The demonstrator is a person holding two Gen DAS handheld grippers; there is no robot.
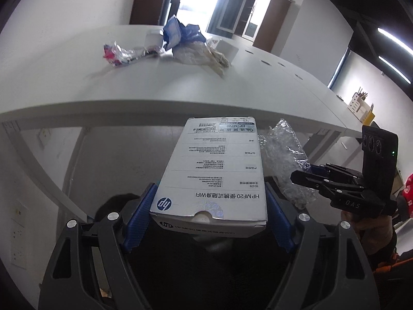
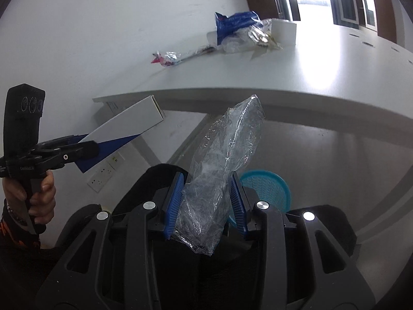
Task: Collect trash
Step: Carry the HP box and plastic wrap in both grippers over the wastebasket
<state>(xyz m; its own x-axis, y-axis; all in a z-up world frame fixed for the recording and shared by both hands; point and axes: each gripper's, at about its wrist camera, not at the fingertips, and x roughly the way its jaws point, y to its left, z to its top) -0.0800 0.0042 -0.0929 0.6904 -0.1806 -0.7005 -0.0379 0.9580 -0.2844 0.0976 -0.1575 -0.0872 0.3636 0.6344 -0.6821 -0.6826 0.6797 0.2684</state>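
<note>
Left gripper: my blue pads clamp both long sides of a white box, held off the table.
Box print: "hp" logo, "HP MF20", "WiFi"; the smaller lines I cannot read.
Right gripper: my jaws are pinched on a crumpled clear plastic wrapper, above a turquoise basket.
Remaining trash: blue bag, wrappers, on the white table.
</note>
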